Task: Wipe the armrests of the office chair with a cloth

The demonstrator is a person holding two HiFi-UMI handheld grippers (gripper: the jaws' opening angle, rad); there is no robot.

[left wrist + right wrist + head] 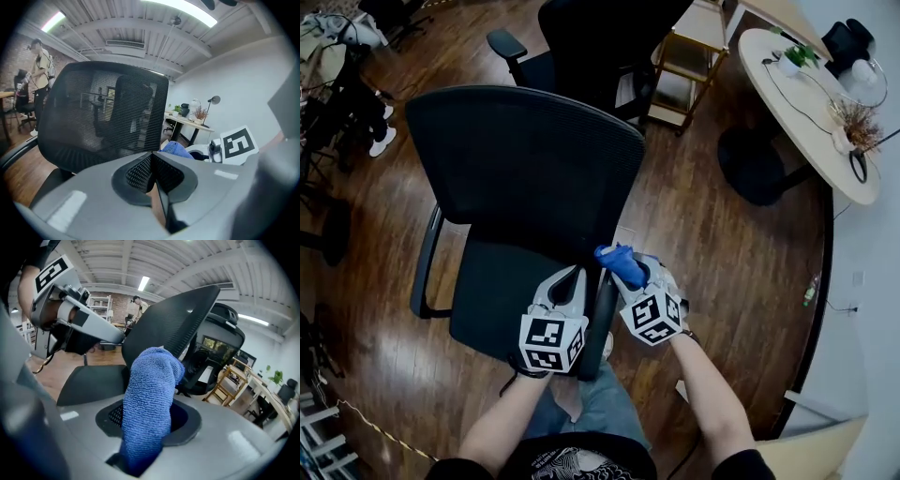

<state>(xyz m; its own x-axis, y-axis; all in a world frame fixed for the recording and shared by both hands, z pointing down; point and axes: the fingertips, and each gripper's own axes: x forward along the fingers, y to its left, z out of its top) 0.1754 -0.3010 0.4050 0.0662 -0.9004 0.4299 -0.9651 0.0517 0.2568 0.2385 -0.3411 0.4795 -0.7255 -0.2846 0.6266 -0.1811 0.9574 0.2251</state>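
The black office chair (525,159) faces away from me, its mesh back filling the left gripper view (103,112). Its right armrest (602,328) runs between my two grippers; the left armrest (425,267) is on the far side of the seat. My right gripper (630,272) is shut on a blue cloth (617,261), which sticks up out of the jaws (150,399) just above the armrest's front end. My left gripper (572,274) sits right beside it on the seat side, its jaws closed together with nothing between them (151,157).
A second black chair (591,47) stands behind this one, with a wooden shelf cart (684,66) next to it. A rounded table (811,94) with plants is at the right. A person (40,70) stands far off by the brick wall. The floor is wood.
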